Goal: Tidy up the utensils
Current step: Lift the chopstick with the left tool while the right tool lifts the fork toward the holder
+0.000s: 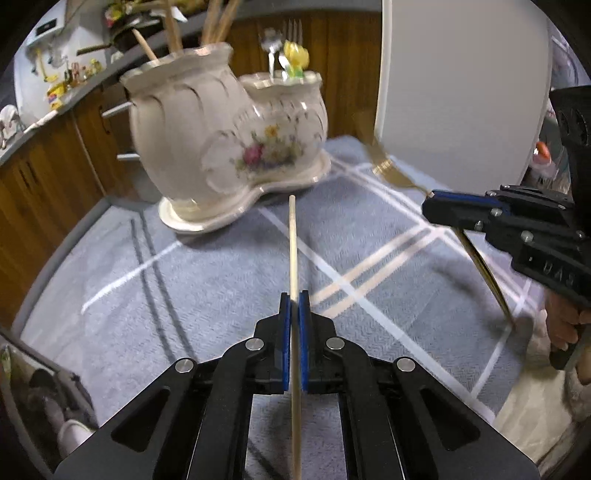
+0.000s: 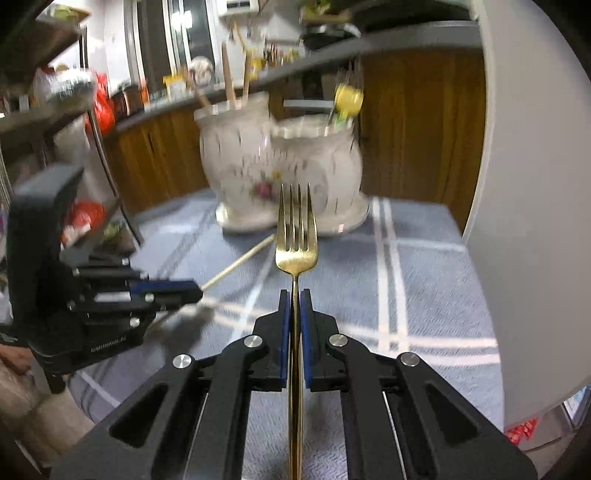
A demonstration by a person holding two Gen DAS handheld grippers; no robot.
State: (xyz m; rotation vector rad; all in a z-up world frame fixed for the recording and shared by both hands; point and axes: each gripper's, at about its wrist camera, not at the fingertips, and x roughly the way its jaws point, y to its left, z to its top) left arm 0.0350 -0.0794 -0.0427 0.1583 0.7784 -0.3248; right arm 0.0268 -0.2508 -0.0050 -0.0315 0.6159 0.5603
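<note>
Now you grip a chopstick [image 1: 293, 251] and a gold fork [image 2: 296, 236] before the twin ceramic holder [image 1: 225, 136].
Left gripper [image 1: 294, 295] clamps the chopstick, right gripper [image 2: 295, 295] the fork; the holder's taller pot contains wooden sticks [image 1: 218, 22], its lower pot cutlery [image 1: 275, 48].

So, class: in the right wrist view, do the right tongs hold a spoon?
No, the right tongs are shut on a gold fork, its four tines pointing toward the ceramic utensil holder.

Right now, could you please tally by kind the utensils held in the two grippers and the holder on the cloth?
Thin wooden chopstick, in left gripper: 1
Gold metal fork, in right gripper: 1
White floral ceramic double-pot holder: 1
Total: 3
</note>
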